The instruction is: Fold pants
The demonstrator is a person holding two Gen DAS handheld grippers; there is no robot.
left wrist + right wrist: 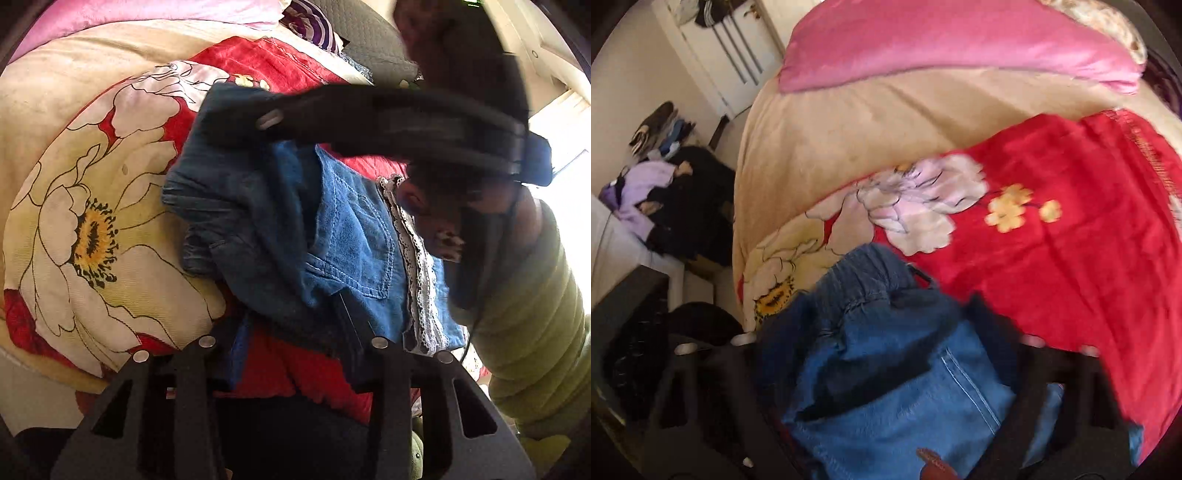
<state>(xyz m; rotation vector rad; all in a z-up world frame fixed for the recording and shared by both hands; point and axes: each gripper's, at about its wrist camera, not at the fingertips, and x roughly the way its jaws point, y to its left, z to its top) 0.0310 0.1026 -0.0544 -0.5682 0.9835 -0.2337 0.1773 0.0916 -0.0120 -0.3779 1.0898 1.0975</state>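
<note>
Blue denim pants (351, 236) with a white lace trim lie bunched on a red flowered blanket (92, 221). In the left wrist view my left gripper (293, 343) is at the near end of the bunch, shut on a fold of denim. A blurred dark finger (273, 120) of the right gripper crosses the far end of the pants. In the right wrist view the pants (886, 387) fill the space between the jaws of my right gripper (888, 339), which is shut on the cloth. A brown tag (934, 465) shows at the bottom edge.
A person's green ribbed sleeve (528, 314) reaches in at the right. The blanket (1052, 258) covers a bed, with a pink cover (942, 48) at its far end. Left of the bed are a pile of clothes (676, 195) and a white door (738, 55).
</note>
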